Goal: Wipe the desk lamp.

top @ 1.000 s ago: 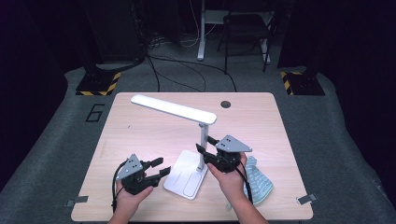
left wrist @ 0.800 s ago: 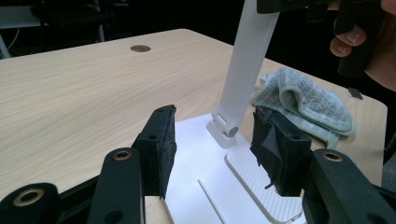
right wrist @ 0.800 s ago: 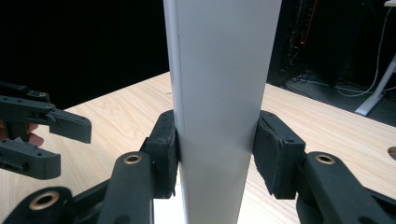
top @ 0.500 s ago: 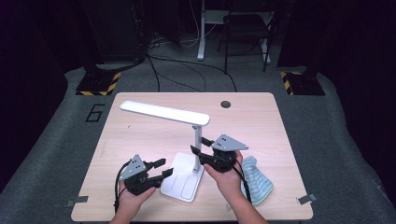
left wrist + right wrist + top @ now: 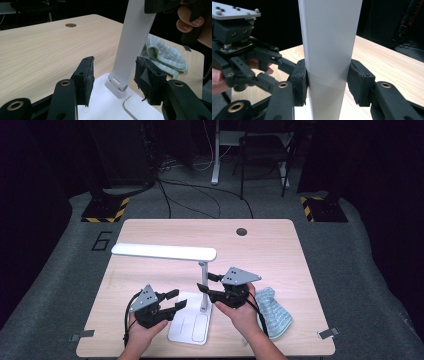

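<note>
A white desk lamp stands near the table's front edge, with a flat base [image 5: 192, 325], an upright stem [image 5: 203, 280] and a long head [image 5: 165, 252] reaching left. My right gripper [image 5: 205, 285] is shut on the stem [image 5: 329, 37], which sits between both pads of the right gripper [image 5: 327, 82]. My left gripper [image 5: 177, 300] is open just over the base [image 5: 105, 105]. In its own view the left gripper [image 5: 115, 80] has a pad on each side of the stem's foot [image 5: 135, 37], with a gap on either side.
A folded grey-green cloth [image 5: 274, 312] lies on the table right of the lamp, behind the stem in the left gripper view [image 5: 162, 53]. A round cable hole [image 5: 241, 231] sits at the far side of the wooden table [image 5: 150, 230]. Chairs and cables stand on the dark floor beyond.
The lamp has turned in my right gripper: its head swung left and toward the front edge, and the base slid a little left. The left gripper stayed put.
</note>
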`<action>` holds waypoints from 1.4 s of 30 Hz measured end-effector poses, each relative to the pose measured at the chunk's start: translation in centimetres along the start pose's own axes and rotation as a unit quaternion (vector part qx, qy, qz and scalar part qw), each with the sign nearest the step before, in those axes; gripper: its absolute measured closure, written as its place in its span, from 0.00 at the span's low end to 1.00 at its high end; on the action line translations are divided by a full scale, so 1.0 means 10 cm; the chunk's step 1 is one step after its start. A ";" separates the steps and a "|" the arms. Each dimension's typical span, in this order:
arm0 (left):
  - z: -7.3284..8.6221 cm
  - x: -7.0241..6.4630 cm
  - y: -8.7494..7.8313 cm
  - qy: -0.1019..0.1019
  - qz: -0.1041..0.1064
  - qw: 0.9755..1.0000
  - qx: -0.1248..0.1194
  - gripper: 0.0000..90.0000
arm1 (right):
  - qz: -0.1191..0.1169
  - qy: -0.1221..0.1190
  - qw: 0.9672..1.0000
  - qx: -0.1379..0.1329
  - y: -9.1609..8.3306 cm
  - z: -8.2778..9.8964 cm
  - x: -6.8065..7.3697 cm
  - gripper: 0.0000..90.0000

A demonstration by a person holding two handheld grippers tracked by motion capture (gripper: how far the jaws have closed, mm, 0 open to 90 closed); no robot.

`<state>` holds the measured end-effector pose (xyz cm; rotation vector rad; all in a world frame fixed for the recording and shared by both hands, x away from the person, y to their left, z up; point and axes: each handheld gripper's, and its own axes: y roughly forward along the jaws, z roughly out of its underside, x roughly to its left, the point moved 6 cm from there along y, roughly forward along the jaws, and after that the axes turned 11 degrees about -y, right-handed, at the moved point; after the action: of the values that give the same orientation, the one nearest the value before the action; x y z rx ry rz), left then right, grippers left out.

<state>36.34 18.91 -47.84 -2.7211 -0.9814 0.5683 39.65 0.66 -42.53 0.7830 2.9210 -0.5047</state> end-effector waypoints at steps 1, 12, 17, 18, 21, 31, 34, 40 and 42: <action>0.00 0.00 0.00 0.000 -0.001 1.000 0.000 0.55 | -0.005 0.000 1.000 -0.001 -0.01 0.00 -0.01 0.60; 0.00 0.00 0.03 0.000 0.000 1.000 0.002 0.54 | 0.027 0.019 0.999 0.000 -0.12 0.04 -0.09 0.50; -0.02 0.01 0.04 0.000 0.002 1.000 -0.001 0.54 | 0.049 0.035 0.998 -0.011 -0.46 0.14 -0.11 0.50; -0.01 0.00 0.05 -0.005 0.004 1.000 0.000 0.54 | 0.065 0.046 0.997 -0.010 -0.56 0.20 -0.14 0.50; -0.02 -0.02 0.10 -0.001 0.008 1.000 0.004 0.54 | 0.110 0.066 0.992 0.007 -0.79 0.37 -0.22 0.49; -0.04 -0.10 0.23 0.016 0.024 0.999 0.014 0.53 | 0.198 0.064 0.976 0.063 -1.26 0.93 -0.27 0.47; -0.06 -0.12 0.28 0.018 0.032 0.999 0.018 0.50 | 0.222 0.073 0.968 0.093 -1.34 1.17 -0.29 0.45; -0.10 -0.17 0.33 0.032 0.039 0.999 0.020 0.46 | 0.226 0.097 0.959 0.143 -1.35 1.50 -0.34 0.46; -0.11 -0.19 0.35 0.033 0.040 0.998 0.027 0.46 | 0.225 0.105 0.956 0.155 -1.35 1.57 -0.36 0.46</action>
<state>37.41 14.93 -47.38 -2.7223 -0.8323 0.5071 35.86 -17.32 -52.77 1.5786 2.7280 -0.8857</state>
